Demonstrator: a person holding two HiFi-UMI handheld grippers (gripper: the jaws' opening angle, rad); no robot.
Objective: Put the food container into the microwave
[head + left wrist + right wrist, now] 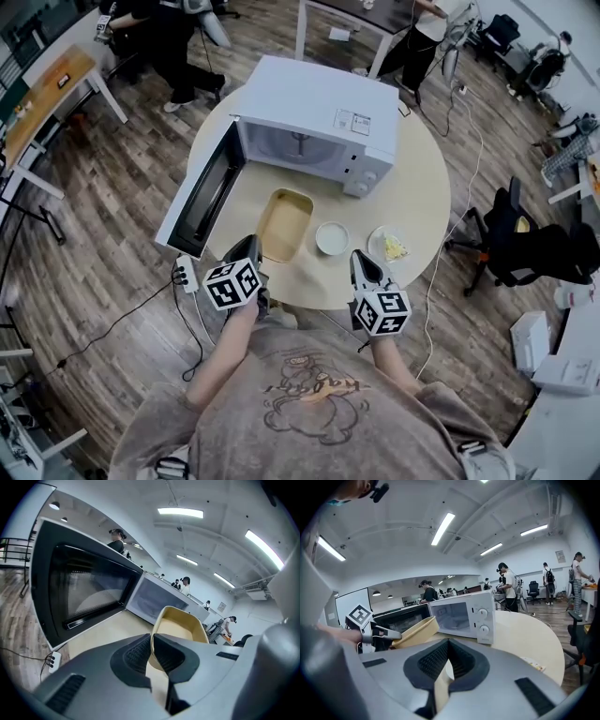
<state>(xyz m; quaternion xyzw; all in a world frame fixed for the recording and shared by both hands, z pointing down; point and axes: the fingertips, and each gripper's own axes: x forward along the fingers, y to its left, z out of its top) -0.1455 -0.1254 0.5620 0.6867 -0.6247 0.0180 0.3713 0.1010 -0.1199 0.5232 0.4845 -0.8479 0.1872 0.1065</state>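
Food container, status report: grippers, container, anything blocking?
Left gripper clamped on container rim. Right gripper shut, empty. Microwave door open; bowl sits right of the container, off the path.

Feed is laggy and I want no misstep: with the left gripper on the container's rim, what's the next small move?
Probably ease the food container forward into the microwave. The left gripper is clamped on its near rim, the door is swung wide open, and the cavity lies straight ahead of it.
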